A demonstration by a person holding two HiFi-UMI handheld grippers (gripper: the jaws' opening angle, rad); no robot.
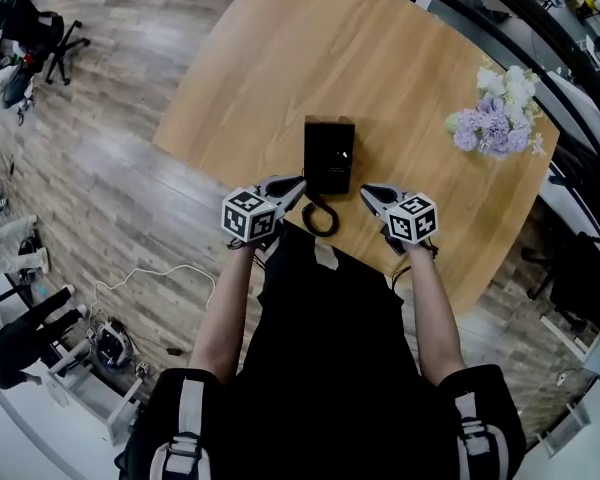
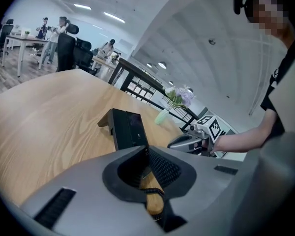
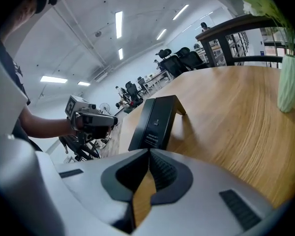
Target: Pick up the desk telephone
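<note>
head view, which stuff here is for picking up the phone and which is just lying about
For the job: desk telephone, its coiled cord, left gripper and right gripper, both shut and empty.

Just lying about: flowers in a vase, white cable on the floor, office chair.

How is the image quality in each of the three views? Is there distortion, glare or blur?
Head view: strong fisheye bend, the table edge and floor planks curve; even light, telephone sharp. Left gripper view: black corners from the round lens, and the table bows there too. Right gripper view: bright ceiling lamps, the vase at the right edge stretched and soft.
</note>
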